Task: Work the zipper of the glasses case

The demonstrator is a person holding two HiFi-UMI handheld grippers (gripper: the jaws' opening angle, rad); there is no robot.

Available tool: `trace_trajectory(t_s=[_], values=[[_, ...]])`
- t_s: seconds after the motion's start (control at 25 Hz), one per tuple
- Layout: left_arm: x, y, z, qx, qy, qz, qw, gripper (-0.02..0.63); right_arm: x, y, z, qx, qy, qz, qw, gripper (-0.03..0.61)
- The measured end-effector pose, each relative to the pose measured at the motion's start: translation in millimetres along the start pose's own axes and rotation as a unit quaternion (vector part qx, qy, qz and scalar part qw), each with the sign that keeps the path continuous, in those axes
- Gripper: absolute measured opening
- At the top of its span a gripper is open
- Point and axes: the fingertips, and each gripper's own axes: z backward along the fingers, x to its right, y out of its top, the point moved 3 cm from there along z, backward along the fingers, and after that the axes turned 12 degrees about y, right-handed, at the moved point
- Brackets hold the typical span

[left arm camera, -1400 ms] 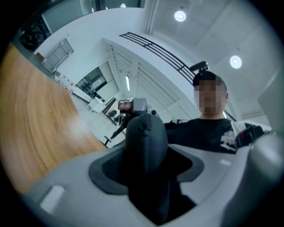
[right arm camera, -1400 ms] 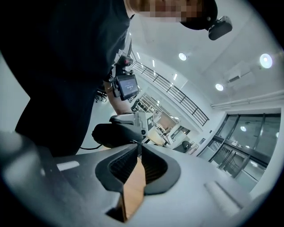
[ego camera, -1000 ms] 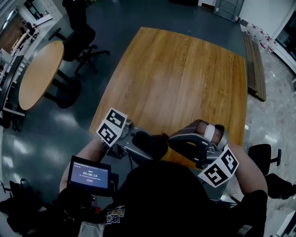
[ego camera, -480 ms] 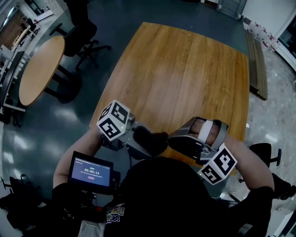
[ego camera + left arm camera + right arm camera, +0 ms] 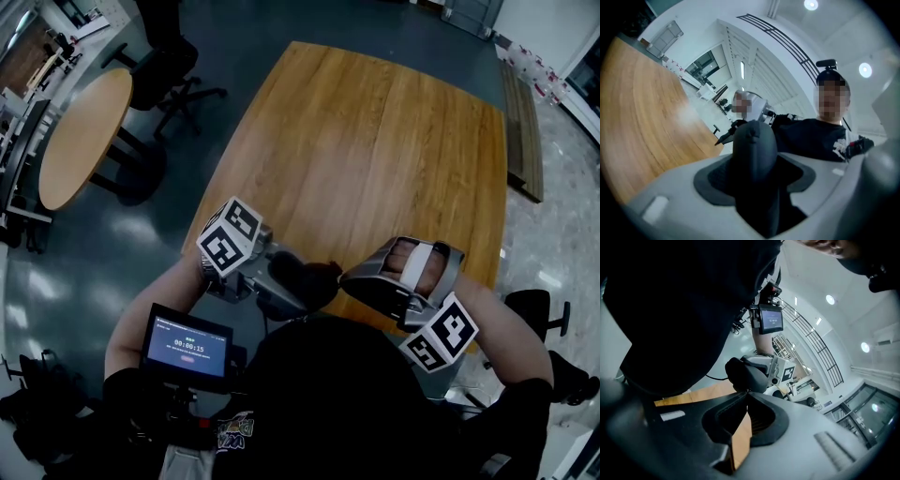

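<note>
A dark glasses case [image 5: 298, 278] is held over the near edge of the wooden table [image 5: 375, 141]. My left gripper [image 5: 286, 292] is shut on it, and the case [image 5: 754, 154] stands upright between that gripper's pads [image 5: 710, 180]. My right gripper [image 5: 339, 277] comes in from the right. Its jaws have just been closing, and their tips [image 5: 747, 392] are pinched together at the end of the case [image 5: 740, 373], where the zipper runs. The pull itself is hidden between the pads.
A round table [image 5: 80, 150] and office chairs [image 5: 164, 75] stand at the left on the dark floor. A low wooden bench [image 5: 520, 131] lies at the right, and another chair [image 5: 534, 314] is close by. A small screen [image 5: 185, 347] hangs at my chest.
The left gripper has rolled a little, turning its marker cube. The right gripper has sunk slightly and sits tighter against the case's end.
</note>
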Motion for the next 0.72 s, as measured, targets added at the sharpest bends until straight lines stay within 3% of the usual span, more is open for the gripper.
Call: trace_trajectory(t_s=[0.2, 0.36, 0.44, 0.56, 0.64, 0.72], values=[[-4, 9, 5, 0.034, 0.013, -0.021, 0.9991, 0.265, 8, -5, 4, 0.023, -0.012, -0.069, 0.997, 0.006], [-4, 22, 19, 0.082, 0.005, -0.021, 0.9964, 0.264, 9, -1, -2, 0.027, -0.019, -0.074, 0.997, 0.006], [-6, 35, 22, 0.125, 0.002, -0.015, 0.9920, 0.264, 7, -2, -4, 0.032, -0.022, -0.085, 0.996, 0.006], [-10, 61, 27, 0.221, -0.009, 0.007, 0.9751, 0.264, 9, -8, -2, 0.042, -0.046, -0.115, 0.991, 0.006], [-14, 77, 40, 0.292, -0.014, 0.026, 0.9560, 0.264, 17, -12, -3, 0.047, -0.066, -0.137, 0.987, 0.006], [-22, 89, 55, 0.360, -0.012, 0.054, 0.9312, 0.264, 21, -15, -6, 0.051, -0.082, -0.162, 0.982, 0.006]])
